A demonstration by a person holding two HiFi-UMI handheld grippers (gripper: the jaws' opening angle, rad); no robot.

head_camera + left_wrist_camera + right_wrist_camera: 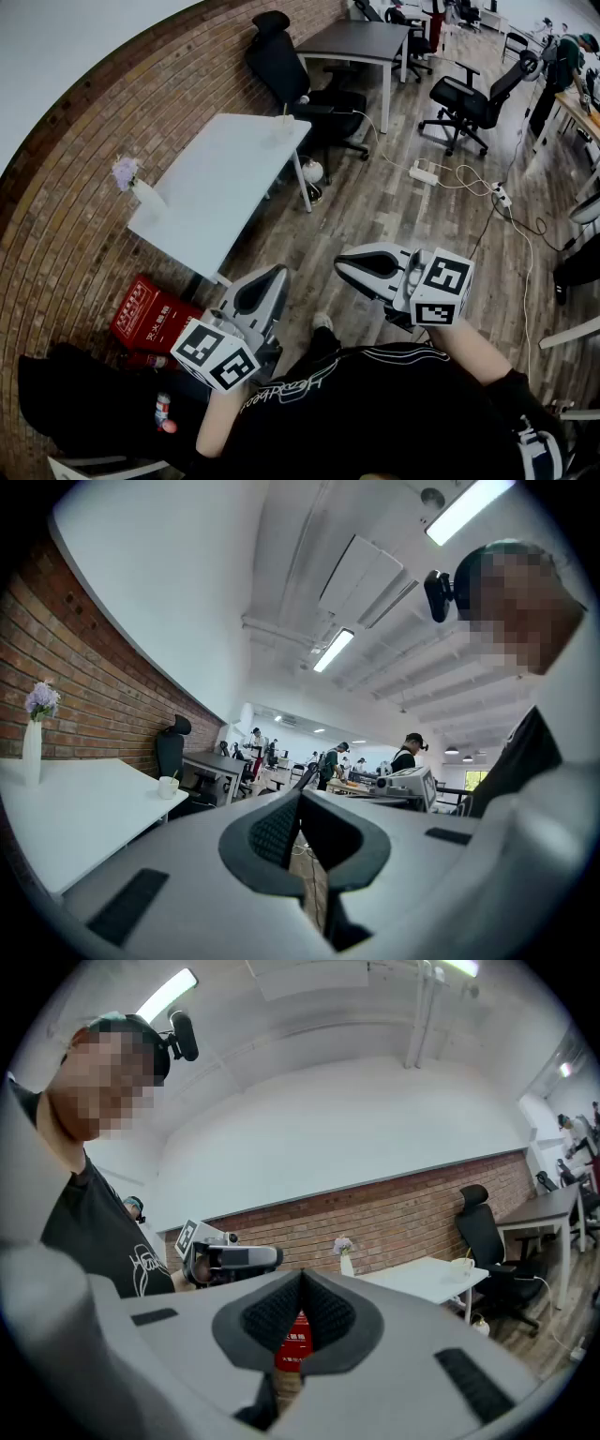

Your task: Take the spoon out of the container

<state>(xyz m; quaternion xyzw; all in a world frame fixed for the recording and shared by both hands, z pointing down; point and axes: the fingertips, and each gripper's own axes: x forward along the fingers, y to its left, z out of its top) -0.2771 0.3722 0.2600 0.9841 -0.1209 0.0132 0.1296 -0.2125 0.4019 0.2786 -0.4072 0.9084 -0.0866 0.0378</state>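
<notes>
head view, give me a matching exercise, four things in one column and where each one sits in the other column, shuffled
Things:
1 vase of purple flowers
2 white cup
3 red box
4 power strip

Places:
A out on the open wood floor
B far end of the white table
C on the floor against the brick wall
D near end of the white table, wall side

Pairs: 1-D, 2-B, 3-C, 4-A

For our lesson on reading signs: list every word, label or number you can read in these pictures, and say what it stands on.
Red box: white Chinese characters, too blurred to read.
Black shirt: a white cursive word, not legible.
No other text can be read; nothing can be quoted.
</notes>
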